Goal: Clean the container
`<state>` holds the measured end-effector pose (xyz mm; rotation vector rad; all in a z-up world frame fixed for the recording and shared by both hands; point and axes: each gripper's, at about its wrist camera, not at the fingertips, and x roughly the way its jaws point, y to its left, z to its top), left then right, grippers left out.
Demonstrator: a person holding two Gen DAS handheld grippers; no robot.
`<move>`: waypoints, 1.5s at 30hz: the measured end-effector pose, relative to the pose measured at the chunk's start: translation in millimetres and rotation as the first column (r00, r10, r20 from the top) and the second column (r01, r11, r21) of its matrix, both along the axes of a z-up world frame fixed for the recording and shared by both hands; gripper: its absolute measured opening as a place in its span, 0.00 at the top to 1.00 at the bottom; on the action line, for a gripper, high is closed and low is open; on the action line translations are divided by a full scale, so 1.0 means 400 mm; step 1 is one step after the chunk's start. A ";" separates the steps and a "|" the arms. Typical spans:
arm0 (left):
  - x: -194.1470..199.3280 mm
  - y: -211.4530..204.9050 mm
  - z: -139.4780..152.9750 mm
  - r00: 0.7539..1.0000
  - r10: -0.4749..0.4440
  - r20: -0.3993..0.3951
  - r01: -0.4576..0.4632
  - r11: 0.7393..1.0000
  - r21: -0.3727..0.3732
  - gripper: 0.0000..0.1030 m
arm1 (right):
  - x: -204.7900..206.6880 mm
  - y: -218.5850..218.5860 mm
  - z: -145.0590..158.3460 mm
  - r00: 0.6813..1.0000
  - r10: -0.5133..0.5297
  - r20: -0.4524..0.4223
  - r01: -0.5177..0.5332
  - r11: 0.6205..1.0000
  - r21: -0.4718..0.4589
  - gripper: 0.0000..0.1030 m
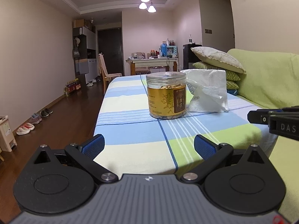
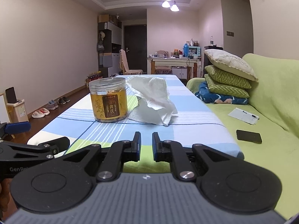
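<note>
A clear plastic jar (image 1: 166, 95) with a yellow and brown label and a clear lid stands upright on the striped table (image 1: 130, 130). It also shows in the right wrist view (image 2: 108, 100). A crumpled white paper towel (image 1: 209, 91) lies just right of the jar, touching or nearly touching it, and shows in the right wrist view (image 2: 153, 100) too. My left gripper (image 1: 149, 145) is open wide and empty, short of the jar. My right gripper (image 2: 146, 143) is nearly shut with a narrow gap, empty, in front of the towel.
A green sofa (image 2: 271, 112) runs along the table's right side with stacked cushions (image 2: 228, 74), a black phone (image 2: 248, 136) and a paper with a pen (image 2: 243, 115). Shoes (image 1: 33, 121) and a bin (image 1: 5, 132) are on the wooden floor at left.
</note>
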<state>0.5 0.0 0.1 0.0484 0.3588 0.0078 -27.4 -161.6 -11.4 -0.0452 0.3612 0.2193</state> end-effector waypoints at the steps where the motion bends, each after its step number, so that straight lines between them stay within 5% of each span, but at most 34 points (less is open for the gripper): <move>1: 0.003 0.000 0.000 1.000 -0.003 0.000 0.003 1.000 -0.001 0.01 | 0.003 0.001 -0.001 1.000 0.002 -0.001 -0.002 1.000 -0.007 0.90; 45: 0.125 0.000 -0.013 0.994 -0.098 -0.043 0.099 0.995 0.004 0.01 | 0.105 -0.013 -0.029 0.998 0.036 0.047 -0.032 0.997 -0.071 0.87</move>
